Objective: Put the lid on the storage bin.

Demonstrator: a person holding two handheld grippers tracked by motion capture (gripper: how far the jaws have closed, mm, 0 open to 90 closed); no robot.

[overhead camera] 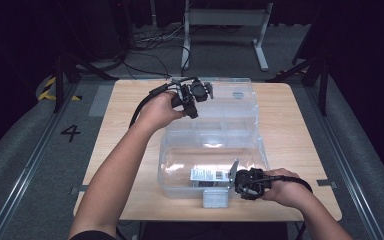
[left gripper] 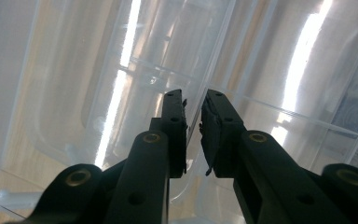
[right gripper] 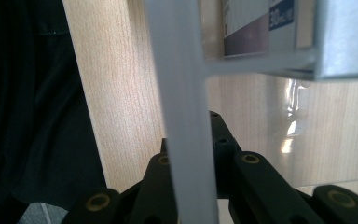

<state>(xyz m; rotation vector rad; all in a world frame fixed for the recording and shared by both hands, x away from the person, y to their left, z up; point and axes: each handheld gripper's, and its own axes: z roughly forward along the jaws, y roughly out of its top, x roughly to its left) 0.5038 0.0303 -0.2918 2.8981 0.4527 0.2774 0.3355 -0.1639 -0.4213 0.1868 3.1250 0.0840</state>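
**Both tools on the clear box**

From above I see the clear plastic box [overhead camera: 212, 167] mid-tabletop [overhead camera: 300, 130], lid [overhead camera: 230, 100] open at the far side; my left tool [left gripper: 193, 135] has narrowed onto the lid's glossy wall; my right tool [right gripper: 191, 154] clamps the box's smooth, translucent front rim.

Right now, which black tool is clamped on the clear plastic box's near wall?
The right tool, shut on that wall by the white labelled carton; the left tool is at the far lid.
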